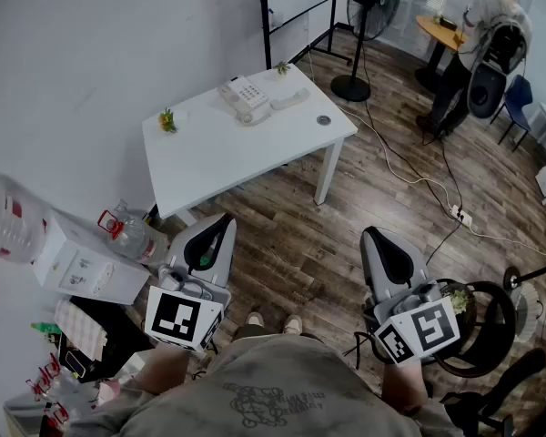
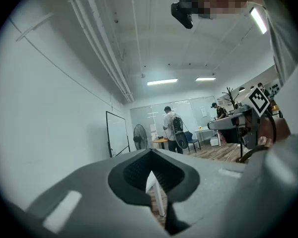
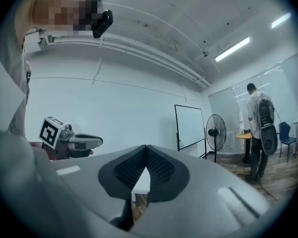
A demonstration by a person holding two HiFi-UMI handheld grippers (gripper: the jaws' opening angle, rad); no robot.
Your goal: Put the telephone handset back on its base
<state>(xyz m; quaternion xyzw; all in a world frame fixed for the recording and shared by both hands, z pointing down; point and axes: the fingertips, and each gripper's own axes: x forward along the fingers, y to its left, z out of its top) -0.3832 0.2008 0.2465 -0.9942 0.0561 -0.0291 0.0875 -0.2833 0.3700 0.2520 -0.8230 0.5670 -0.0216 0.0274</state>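
On the counter [image 1: 255,157], the telephone base [image 1: 244,99] sits toward the far edge, with the handset [image 1: 289,98] lying just to its right, off the base. One small plant [image 1: 167,119] stands at the counter's left end, another [image 1: 281,66] at the far edge behind the handset. Behind the counter stands a whiteboard [image 1: 265,16], with a floor fan [image 1: 371,12] to its right. A person [image 1: 478,44] is at far right beside a round table [image 1: 441,33]. A water dispenser [image 1: 82,262] stands on the floor left of the counter. The left hand-held gripper [image 1: 218,224] and right hand-held gripper [image 1: 373,239] are side by side on the near side, well apart from the counter.
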